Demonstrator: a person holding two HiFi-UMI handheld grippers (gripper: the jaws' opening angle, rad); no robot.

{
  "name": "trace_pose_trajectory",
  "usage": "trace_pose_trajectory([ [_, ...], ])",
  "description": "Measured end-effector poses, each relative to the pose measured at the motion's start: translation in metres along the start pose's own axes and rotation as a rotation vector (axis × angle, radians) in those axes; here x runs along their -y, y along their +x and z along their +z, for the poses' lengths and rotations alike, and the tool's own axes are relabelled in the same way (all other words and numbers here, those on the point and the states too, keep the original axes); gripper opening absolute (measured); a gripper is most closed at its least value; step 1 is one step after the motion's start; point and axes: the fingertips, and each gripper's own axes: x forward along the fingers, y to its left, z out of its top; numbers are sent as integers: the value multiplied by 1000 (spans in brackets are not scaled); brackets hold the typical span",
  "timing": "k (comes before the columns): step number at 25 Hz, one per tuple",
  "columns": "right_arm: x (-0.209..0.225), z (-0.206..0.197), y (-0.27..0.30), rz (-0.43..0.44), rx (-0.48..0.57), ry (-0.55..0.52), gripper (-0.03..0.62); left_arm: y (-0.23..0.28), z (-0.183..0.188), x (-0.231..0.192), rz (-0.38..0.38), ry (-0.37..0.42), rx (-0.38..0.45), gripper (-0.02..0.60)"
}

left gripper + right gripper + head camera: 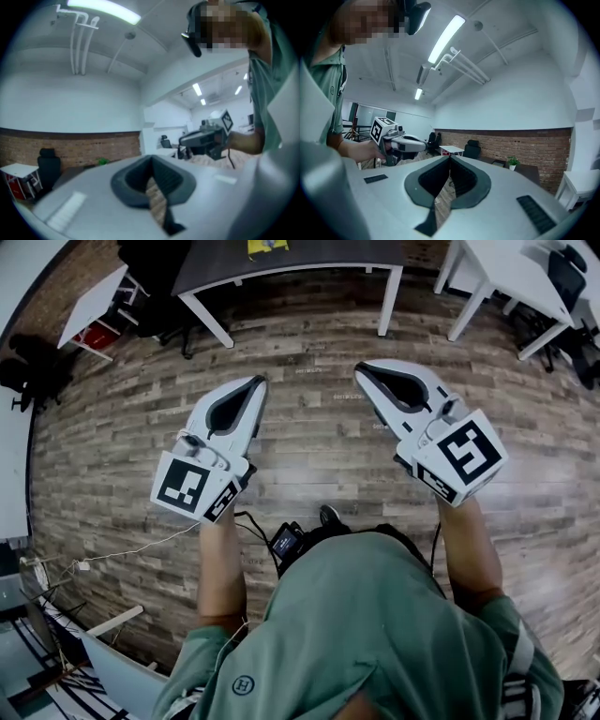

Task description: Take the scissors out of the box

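Your left gripper (259,381) and right gripper (360,371) are both closed, tips touching, and neither has anything in it. From the head view you've got them held out side by side over the wood plank floor (319,442), well apart, each tilted a bit inward. Your forearms run down to them and your green shirt (375,634) blocks the bottom of the picture. A dark desk (281,259) is cut off at the top edge, and so are the white desks (506,282) top right. There's a cable mess (56,615) at lower left that's too tangled to sort out. No scissors or box show up here.

In the left gripper view the jaws meet at the tip, and only a sliver of floor shows through the gap behind the pads. Past them you can see the other gripper in your hand, a brick wall (70,145) and a ceiling light (103,10). There's a red and white thing (18,180) at the left edge, but I can't tell what it is.

The right gripper view is the same: jaws together, with floor in the gap. Beyond them are your other gripper, some dark chairs (472,150) and a small plant (513,161) by the brick. The scissors and box aren't in this view either, so I can't say where they sit.
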Motion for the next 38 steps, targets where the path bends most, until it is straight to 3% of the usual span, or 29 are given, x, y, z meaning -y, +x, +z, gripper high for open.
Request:
trace_pose_trajectory([
  [11, 31, -3, 63, -9, -4, 10, 8, 27, -17, -62, -21, -8, -17, -3],
  [18, 107, -15, 109, 21, -2, 25, 8, 93, -30, -112, 12, -16, -38, -3],
  [24, 113, 0, 105, 34, 12, 8, 8, 99, -15, -111, 26, -6, -18, -3],
  [30, 188, -19, 136, 72, 9, 19, 8, 169, -30, -142, 58, -8, -40, -3],
  [38, 220, -26, 175, 101, -12, 41, 8, 195, -39, -181, 84, -29, -59, -3],
])
